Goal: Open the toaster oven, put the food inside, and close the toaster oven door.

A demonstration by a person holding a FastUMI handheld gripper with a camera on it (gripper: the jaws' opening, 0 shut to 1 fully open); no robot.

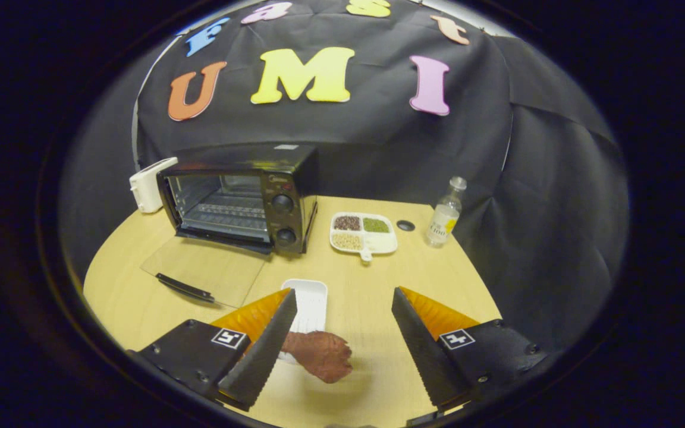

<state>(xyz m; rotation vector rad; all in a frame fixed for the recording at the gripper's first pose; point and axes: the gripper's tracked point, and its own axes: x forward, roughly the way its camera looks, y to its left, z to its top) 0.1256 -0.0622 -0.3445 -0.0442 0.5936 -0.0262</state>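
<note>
gripper hangs above the near part of the table, its fingers spread wide apart with nothing held between them. food, a brown piece of meat-like shape, lies between the fingers, closer to the left one; its long axis runs roughly left to right, its left end partly on the near end of a white tray and hidden behind the left finger, its right end on bare wood.

white tray is oblong, long axis running near to far, pointing toward the toaster oven. oven stands far left on the table, front turned toward the near side and slightly right. its glass door is folded down flat onto the table, black handle at its near edge. cavity open, wire rack visible inside; two knobs on the right panel.

white appliance sits just left of the oven, behind it. divided dish with grains lies right of the oven; a small dark disc just beyond it, then a clear bottle upright near the far right edge.

table is light wood, black cloth wall behind. open wood lies between tray and door edge, and to the right of the food.
</note>
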